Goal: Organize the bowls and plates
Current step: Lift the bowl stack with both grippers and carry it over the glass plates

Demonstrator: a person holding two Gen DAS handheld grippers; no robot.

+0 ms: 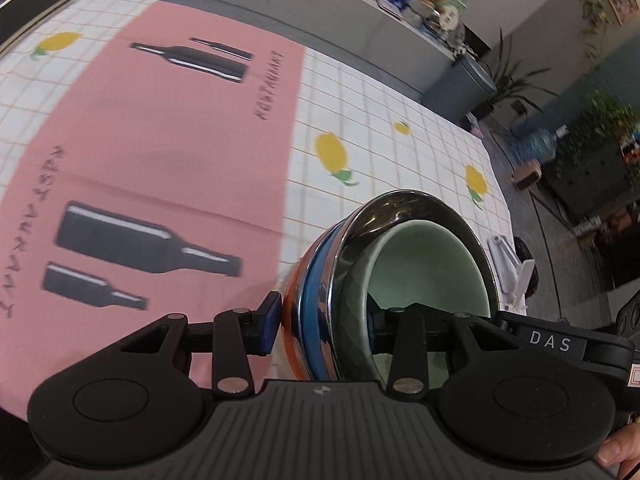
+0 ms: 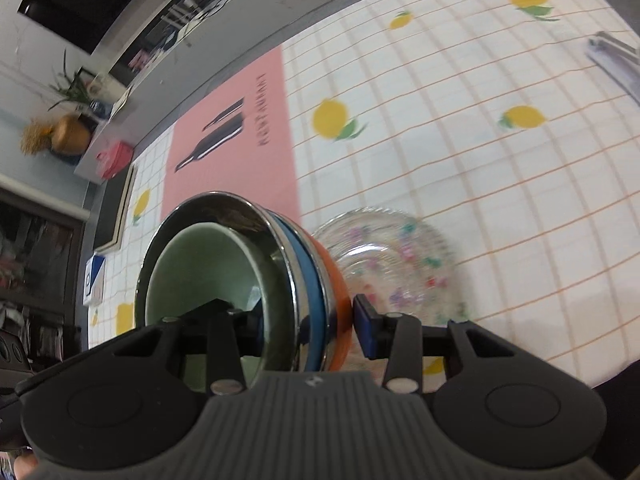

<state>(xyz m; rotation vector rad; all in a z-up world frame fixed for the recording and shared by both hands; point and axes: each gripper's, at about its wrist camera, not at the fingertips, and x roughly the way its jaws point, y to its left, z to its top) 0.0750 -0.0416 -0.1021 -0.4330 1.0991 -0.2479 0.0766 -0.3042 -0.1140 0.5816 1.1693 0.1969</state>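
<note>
Step in hand, as I judge it: carrying the nested bowls (image 1: 384,280) over the desk (image 1: 400,92).

Left tool (image 1: 320,326) pinches one side of the stack's wall, one pad outside, one inside; it tilts down steeply.

Right tool (image 2: 308,330) pinches the opposite wall likewise.

Glass plate (image 2: 400,264) lies just beyond.

Next: lower the stack level, likely onto the plate, both tools releasing together.

The desk's cloth (image 1: 400,92) is white with a thin orange grid and yellow lemons with green leaves. The mat (image 1: 180,128) on it is pink, printed with black bottles and dark lettering. The stacked bowls (image 1: 340,260) run orange, blue, shiny steel, then pale green inside. The glass plate (image 2: 392,256) is clear — ribbed, with small coloured flowers.
</note>
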